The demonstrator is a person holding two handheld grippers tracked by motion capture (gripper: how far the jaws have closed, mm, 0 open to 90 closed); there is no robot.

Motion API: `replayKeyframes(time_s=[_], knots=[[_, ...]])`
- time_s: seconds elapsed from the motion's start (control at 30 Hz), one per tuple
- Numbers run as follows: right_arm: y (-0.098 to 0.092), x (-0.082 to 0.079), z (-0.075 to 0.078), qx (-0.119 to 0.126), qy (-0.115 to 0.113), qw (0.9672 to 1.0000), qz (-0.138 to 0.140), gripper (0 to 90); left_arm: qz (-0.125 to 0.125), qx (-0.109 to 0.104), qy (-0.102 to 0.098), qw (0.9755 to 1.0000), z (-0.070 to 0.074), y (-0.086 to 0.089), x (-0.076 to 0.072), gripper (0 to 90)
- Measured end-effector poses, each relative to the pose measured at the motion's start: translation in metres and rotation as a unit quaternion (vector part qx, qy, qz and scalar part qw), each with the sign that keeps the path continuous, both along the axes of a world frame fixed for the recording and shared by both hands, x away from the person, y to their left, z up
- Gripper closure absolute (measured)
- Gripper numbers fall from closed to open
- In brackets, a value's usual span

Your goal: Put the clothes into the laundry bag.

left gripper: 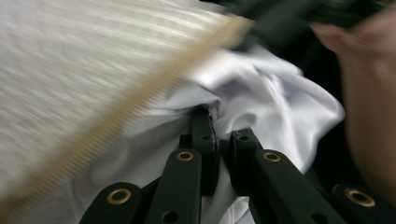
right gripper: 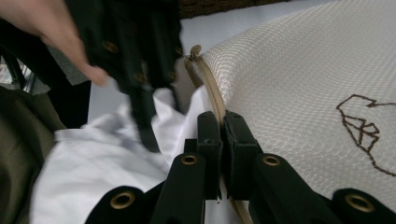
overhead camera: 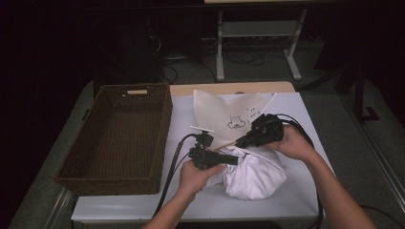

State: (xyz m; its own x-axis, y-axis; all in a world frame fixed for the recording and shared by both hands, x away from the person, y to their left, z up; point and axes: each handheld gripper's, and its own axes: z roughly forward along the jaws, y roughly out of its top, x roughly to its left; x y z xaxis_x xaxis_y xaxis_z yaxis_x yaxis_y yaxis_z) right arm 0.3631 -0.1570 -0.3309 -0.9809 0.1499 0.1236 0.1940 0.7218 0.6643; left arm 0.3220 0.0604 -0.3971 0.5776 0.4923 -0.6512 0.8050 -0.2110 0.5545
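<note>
Risk: my left fingers (left gripper: 219,140) pinching white garment (overhead camera: 255,176), right fingers (right gripper: 223,126) clamping mesh bag (overhead camera: 229,117) zipper edge; tugging could tear it.

The mesh bag (overhead camera: 229,117) is made of a cream woven net cloth, matt and a little rough, with a fine grid texture; a dark thread drawing is stitched on it. Its zipper (right gripper: 211,88) looks like tan plastic teeth on a cloth tape. The white garment (overhead camera: 255,176) is a soft, smooth cloth, thin and wrinkled, without shine. The left gripper (left gripper: 219,121) and the right gripper (right gripper: 222,119) have jaws of black matt plastic with small brass-coloured metal rivets. The basket (overhead camera: 165,119) is dark brown wicker, rough and woven. The table (overhead camera: 286,200) has a smooth white matt top with a pale wood edge.
</note>
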Motion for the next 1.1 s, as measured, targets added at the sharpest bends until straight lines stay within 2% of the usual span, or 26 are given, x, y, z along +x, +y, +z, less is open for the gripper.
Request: replayKeyframes(time_s=[0.03,0.1,0.17,0.27,0.37,0.57,0.67,0.73,0.77,0.83,0.9,1.0,1.1], knots=[[-0.002,0.0,0.001,0.004,0.002,1.0,0.0,85.6,0.019,0.012,-0.007,0.9997,-0.004,-0.001,0.002,84.0],[-0.005,0.0,0.002,0.012,0.005,0.9999,-0.001,85.6,0.058,0.016,-0.014,0.9981,-0.01,0.001,0.005,83.9],[-0.007,0.001,0.001,0.003,0.004,0.9999,-0.011,85.6,0.073,0.012,-0.016,0.9971,-0.011,0.004,0.007,82.7],[-0.008,0.005,-0.004,-0.004,0.013,0.9998,-0.017,85.5,0.062,0.02,-0.021,0.9976,-0.005,0.007,0.005,76.4],[-0.006,0.007,-0.007,-0.005,0.013,0.9998,-0.015,85.4,0.044,0.04,-0.022,0.998,0.004,0.012,0.001,67.5],[-0.002,0.008,-0.008,-0.009,0.011,0.9997,-0.017,85.3,0.027,0.074,-0.034,0.9963,0.026,0.028,-0.007,57.4],[-0.003,0.009,-0.008,-0.008,0.012,0.9997,-0.021,85.2,0.029,0.097,-0.04,0.9941,0.031,0.039,-0.01,51.7],[-0.003,0.01,-0.008,-0.008,0.012,0.9996,-0.024,85.1,0.033,0.121,-0.044,0.9912,0.03,0.044,-0.013,48.8],[-0.003,0.01,-0.008,-0.008,0.011,0.9996,-0.024,85.2,0.03,0.124,-0.04,0.9911,0.028,0.046,-0.014,47.4],[-0.002,0.011,-0.008,-0.007,0.011,0.9996,-0.024,85.2,0.024,0.108,-0.019,0.9937,0.019,0.048,-0.017,45.4],[-0.001,0.012,-0.009,-0.007,0.012,0.9996,-0.024,85.1,0.016,0.099,-0.002,0.9949,0.01,0.043,-0.018,43.8],[0.004,0.012,-0.012,-0.008,0.013,0.9996,-0.022,85.1,0.006,0.1,0.012,0.9949,-0.003,0.027,-0.014,42.6],[0.007,0.01,-0.013,-0.013,0.012,0.9997,-0.017,85.1,0.012,0.093,0.024,0.9953,-0.013,0.017,-0.007,45.2]])
